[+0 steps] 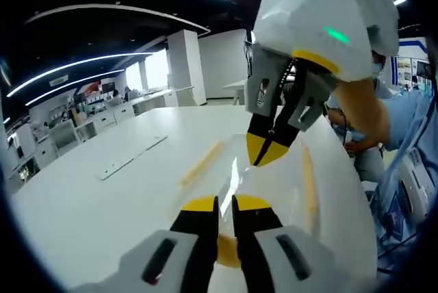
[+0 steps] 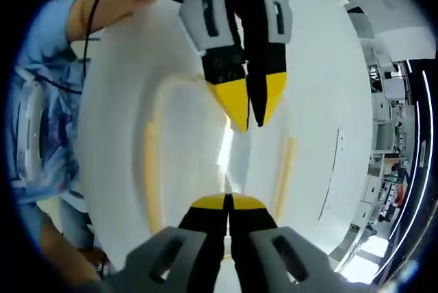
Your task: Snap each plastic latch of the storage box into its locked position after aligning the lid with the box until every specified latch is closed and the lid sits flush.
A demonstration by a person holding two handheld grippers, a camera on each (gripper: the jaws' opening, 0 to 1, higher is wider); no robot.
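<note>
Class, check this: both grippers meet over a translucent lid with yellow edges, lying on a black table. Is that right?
Not quite. The table is white, not black, as the left gripper view shows. The rest holds: the left gripper and right gripper meet over the translucent lid with yellow edges.

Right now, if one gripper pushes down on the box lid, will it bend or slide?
The lid looks like thin, glossy, pale plastic, so it probably bows a little under a push. It seems light for its size. On the smooth white table it may slide unless steadied.
</note>
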